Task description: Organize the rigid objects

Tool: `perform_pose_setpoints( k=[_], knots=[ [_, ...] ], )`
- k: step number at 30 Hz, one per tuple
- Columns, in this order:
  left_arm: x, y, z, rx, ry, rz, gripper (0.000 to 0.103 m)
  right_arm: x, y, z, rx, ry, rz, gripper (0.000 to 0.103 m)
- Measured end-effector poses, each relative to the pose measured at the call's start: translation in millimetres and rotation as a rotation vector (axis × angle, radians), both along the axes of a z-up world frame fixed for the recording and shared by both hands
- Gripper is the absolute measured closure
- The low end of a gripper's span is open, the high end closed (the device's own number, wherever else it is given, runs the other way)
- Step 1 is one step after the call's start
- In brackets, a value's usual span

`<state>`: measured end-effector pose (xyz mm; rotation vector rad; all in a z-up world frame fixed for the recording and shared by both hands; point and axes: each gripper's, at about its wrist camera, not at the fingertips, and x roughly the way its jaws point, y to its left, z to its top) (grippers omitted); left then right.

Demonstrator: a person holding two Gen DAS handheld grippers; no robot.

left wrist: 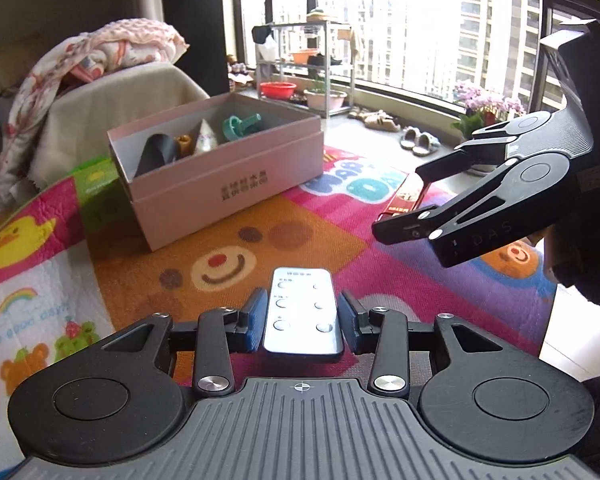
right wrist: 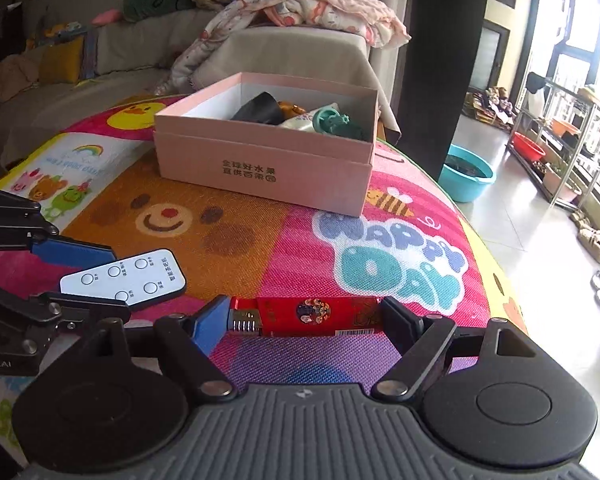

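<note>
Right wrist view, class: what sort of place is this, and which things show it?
Probably a home living room: a sofa with a blanket, a children's play mat, and a balcony rack by tall windows.

"HAPPY DAY" is showing on the play mat (right wrist: 396, 256) beyond the fingers; "DAS" is showing on the right gripper (left wrist: 432, 200); "bot.AI" on the left gripper (right wrist: 72, 280).
</note>
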<state>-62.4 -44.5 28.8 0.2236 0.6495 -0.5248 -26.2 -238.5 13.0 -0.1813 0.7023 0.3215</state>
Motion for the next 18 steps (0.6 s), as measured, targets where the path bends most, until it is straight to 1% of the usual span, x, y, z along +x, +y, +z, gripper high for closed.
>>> perform_pose_setpoints(
  k=[1,2,3,6,7,8,9,10,11,12,13,15,17,18],
  knots=[
    [4.4,2.6,9.5,-0.005,-0.016,-0.003,0.06,-1.1,-1.3,8.8,0.009,-0.017,0.004,0.022],
    [11.5,5.5,23.1,-0.007,-0.048,0.001,0.094,-0.1,-2.1,19.1,0.018,-0.041,0.006,0.022],
    [19.4,8.5,39.8,-0.01,-0.093,0.011,0.093,2.9,-3.0,33.9,0.027,-0.076,0.009,0.022],
    [48.1,16.5,97.7,-0.045,-0.249,0.055,0.093,25.3,-5.5,96.8,0.076,-0.215,0.005,0.022],
    [59.1,19.2,112.0,-0.059,-0.285,0.079,0.093,34.6,-5.5,117.1,0.09,-0.264,0.006,0.022],
    [71.6,23.1,122.7,-0.083,-0.299,0.107,0.093,44.8,-3.4,135.0,0.1,-0.308,0.011,0.022],
    [83.0,29.0,128.4,-0.125,-0.275,0.125,0.094,55.8,-0.6,149.4,0.109,-0.343,0.009,0.022],
    [92.1,36.2,129.6,-0.18,-0.217,0.138,0.094,67.4,1.9,159.6,0.117,-0.357,-0.003,0.022],
    [95.4,42.6,126.3,-0.23,-0.163,0.146,0.093,78.4,4.0,165.2,0.122,-0.35,-0.018,0.022],
    [92.1,45.7,119.5,-0.245,-0.141,0.14,0.092,87.5,5.6,166.6,0.125,-0.331,-0.035,0.022],
    [85.6,45.2,109.7,-0.224,-0.128,0.131,0.092,92.0,6.9,163.6,0.123,-0.312,-0.044,0.022],
    [72.6,42.3,84.1,-0.159,-0.074,0.112,0.092,88.8,9.0,145.8,0.096,-0.293,-0.02,0.022],
    [59.8,41.9,56.3,-0.138,0.021,0.077,0.091,81.8,12.3,120.2,0.058,-0.255,-0.012,0.022],
    [52.8,41.0,44.4,-0.127,0.066,0.058,0.091,77.8,13.5,105.6,0.047,-0.22,-0.007,0.022]
  ],
)
